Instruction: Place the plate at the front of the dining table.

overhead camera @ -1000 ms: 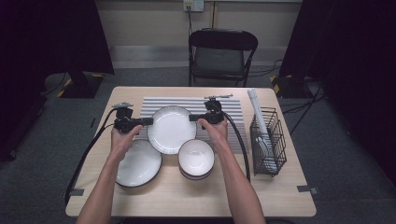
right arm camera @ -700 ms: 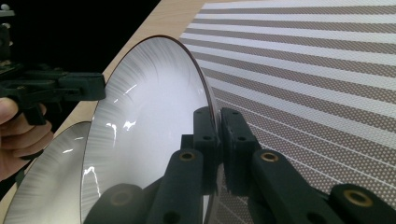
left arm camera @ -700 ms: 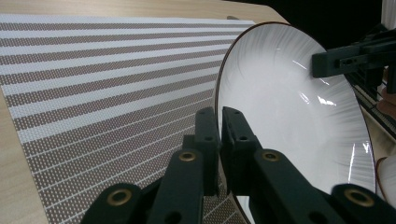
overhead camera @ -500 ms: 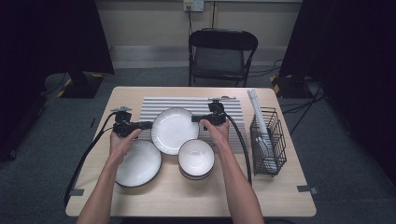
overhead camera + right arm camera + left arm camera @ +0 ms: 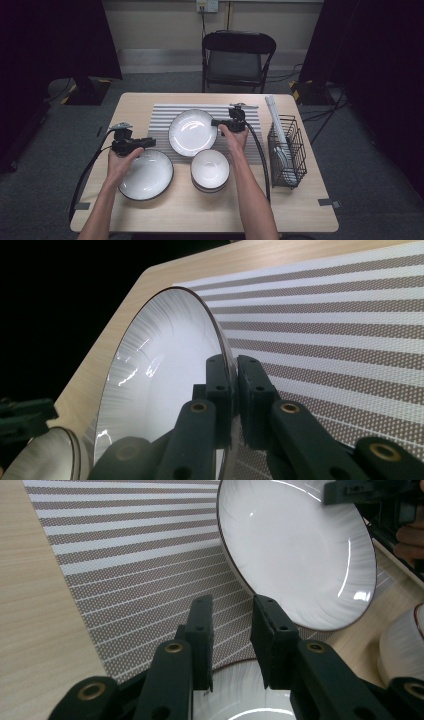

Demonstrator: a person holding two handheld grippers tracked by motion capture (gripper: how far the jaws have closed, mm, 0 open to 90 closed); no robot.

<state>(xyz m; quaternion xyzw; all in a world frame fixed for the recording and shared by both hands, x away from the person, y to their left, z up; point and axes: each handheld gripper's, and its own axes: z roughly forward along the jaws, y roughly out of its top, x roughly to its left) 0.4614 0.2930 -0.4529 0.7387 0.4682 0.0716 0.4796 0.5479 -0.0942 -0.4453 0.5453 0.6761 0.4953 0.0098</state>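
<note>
A white plate with a dark rim (image 5: pixel 192 132) lies over the striped mat (image 5: pixel 165 115). My right gripper (image 5: pixel 220 122) is shut on the plate's right rim; in the right gripper view its jaws (image 5: pixel 232 362) pinch the edge of the plate (image 5: pixel 160 390). My left gripper (image 5: pixel 150 142) is left of that plate, apart from it, above the far rim of a second white plate (image 5: pixel 147 175). Its jaws (image 5: pixel 231 605) have just been opening and hold nothing. The held plate (image 5: pixel 295 555) is beyond them.
A stack of white bowls (image 5: pixel 210 170) sits in front of the mat. A black wire rack (image 5: pixel 287 150) with dishes stands at the table's right side. A folding chair (image 5: pixel 237 55) stands behind the table. Bare wood (image 5: pixel 300 210) lies near the front right corner.
The left gripper has let go of the plate's left rim, opened, and pulled back to the left over the near plate. The right gripper keeps its grip.
</note>
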